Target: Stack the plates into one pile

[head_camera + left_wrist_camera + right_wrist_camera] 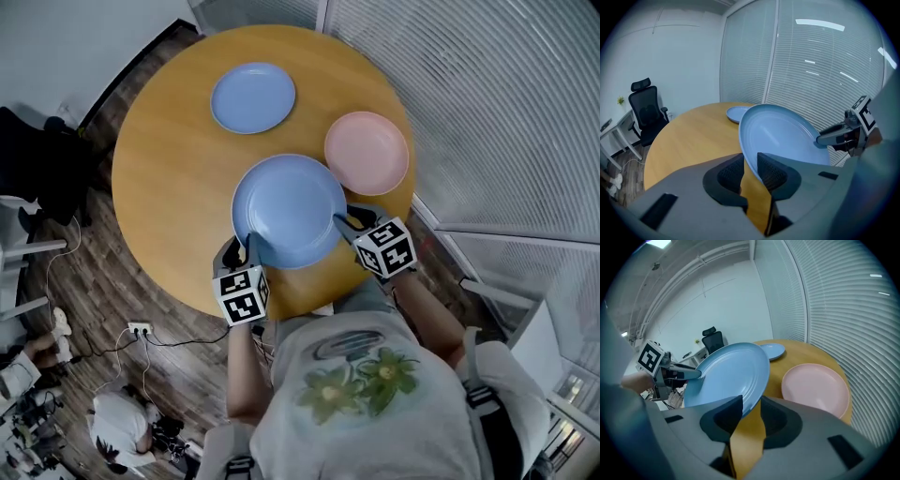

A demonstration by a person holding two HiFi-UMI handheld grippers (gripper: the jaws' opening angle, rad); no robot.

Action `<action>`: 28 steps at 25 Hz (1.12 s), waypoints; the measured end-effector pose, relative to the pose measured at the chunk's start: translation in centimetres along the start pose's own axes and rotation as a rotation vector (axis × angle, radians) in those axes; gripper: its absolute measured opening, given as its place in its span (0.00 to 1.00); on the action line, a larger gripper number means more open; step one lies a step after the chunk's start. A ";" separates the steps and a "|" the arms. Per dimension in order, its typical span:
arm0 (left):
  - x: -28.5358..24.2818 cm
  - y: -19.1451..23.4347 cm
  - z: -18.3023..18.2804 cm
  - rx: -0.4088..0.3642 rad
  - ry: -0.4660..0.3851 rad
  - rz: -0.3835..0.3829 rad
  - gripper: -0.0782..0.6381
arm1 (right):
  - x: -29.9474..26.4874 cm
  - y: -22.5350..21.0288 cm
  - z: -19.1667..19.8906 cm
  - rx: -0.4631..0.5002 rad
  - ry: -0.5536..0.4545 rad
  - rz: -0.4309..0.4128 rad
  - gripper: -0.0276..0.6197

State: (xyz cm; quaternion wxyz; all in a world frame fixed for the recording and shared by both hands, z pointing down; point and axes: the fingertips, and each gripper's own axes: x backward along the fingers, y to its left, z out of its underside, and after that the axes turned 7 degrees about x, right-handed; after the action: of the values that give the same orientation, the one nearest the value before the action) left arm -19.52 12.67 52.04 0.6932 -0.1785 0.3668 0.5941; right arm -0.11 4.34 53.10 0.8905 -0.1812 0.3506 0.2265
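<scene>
A large blue plate [289, 208] [783, 133] [726, 373] hangs tilted over the near part of the round wooden table [169, 178]. My left gripper [242, 246] [750, 171] is shut on its near-left rim. My right gripper [349, 220] [750, 416] has the plate's right rim between its jaws, with a gap still showing beside one pad, so it stands open. A small blue plate [252, 97] [736, 112] [772, 350] lies flat at the far side of the table. A pink plate [367, 152] [815, 387] lies flat at the right, just beyond the held plate.
A glass wall with blinds [487, 112] runs close along the table's right and far side. A black office chair [644, 112] stands off to the left. A power strip [141, 329] and cables lie on the wooden floor near my left side.
</scene>
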 end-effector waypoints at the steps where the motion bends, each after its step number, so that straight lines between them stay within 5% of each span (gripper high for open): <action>1: -0.5 -1.3 -0.1 -0.010 0.006 0.007 0.25 | 0.8 -1.1 0.4 -0.009 -0.004 0.013 0.26; 18: -11.0 -21.7 -0.4 -0.217 0.121 0.107 0.27 | 9.1 -20.2 8.7 -0.152 -0.002 0.169 0.24; 28: -19.3 -27.9 -2.2 -0.212 0.161 0.019 0.29 | 6.9 -31.7 8.4 -0.096 0.044 0.126 0.24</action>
State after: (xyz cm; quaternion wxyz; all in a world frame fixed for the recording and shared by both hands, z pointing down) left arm 5.96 -8.62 59.17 0.6331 -0.2945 0.3582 0.6198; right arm 25.76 -16.11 59.23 0.8567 -0.2061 0.3696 0.2948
